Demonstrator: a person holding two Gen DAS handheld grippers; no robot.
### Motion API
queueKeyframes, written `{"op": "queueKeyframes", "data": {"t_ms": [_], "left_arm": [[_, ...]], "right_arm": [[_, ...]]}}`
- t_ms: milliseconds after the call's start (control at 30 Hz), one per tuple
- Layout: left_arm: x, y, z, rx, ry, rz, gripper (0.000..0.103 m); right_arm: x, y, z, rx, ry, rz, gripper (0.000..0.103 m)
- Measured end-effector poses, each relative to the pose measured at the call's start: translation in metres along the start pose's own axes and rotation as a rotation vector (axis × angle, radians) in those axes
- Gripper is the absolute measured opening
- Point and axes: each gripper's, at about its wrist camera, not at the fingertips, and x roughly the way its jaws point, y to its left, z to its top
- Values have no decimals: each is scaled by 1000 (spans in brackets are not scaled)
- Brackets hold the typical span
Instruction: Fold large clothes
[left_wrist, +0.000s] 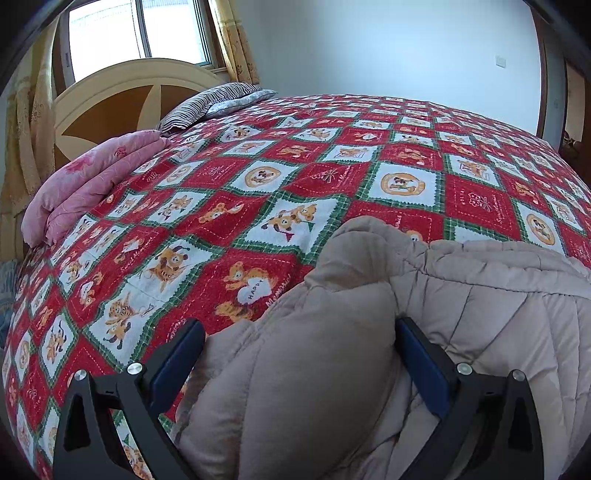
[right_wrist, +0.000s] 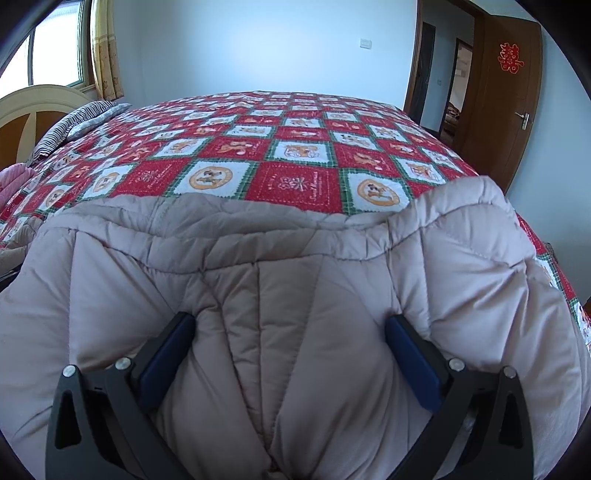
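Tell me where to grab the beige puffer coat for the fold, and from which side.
Grip the beige puffer coat by a raised quilted ridge, coming in low from its near edge. The padding bunches into thick folds that fill the gap between fingers, as with the left gripper and right gripper. Flat panels on the red quilt give less to pinch.

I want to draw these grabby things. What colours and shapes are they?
Each hand-held gripper, the left and the right, looks the same: two black fingers shaped like slanted arms with triangle-shaped holes near the bottom. On the inner face of each finger sits a flat dark blue pad. Round silver bolts shine on top. No cables, writing or sleeves show.
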Motion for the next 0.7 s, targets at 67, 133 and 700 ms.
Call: {"op": "queueKeyframes", "data": {"t_ms": [67,133,700], "left_arm": [[0,-1,0,7,3,4,102],[0,-2,-1,10,2,7,102],[-114,-71,-1,210,-211,-123,102]], "right_arm": [[0,0,0,-3,3,-3,103],[1,1,0,-6,4,-8,103],[-75,-45,-1,66,-213,-14,103]]}}
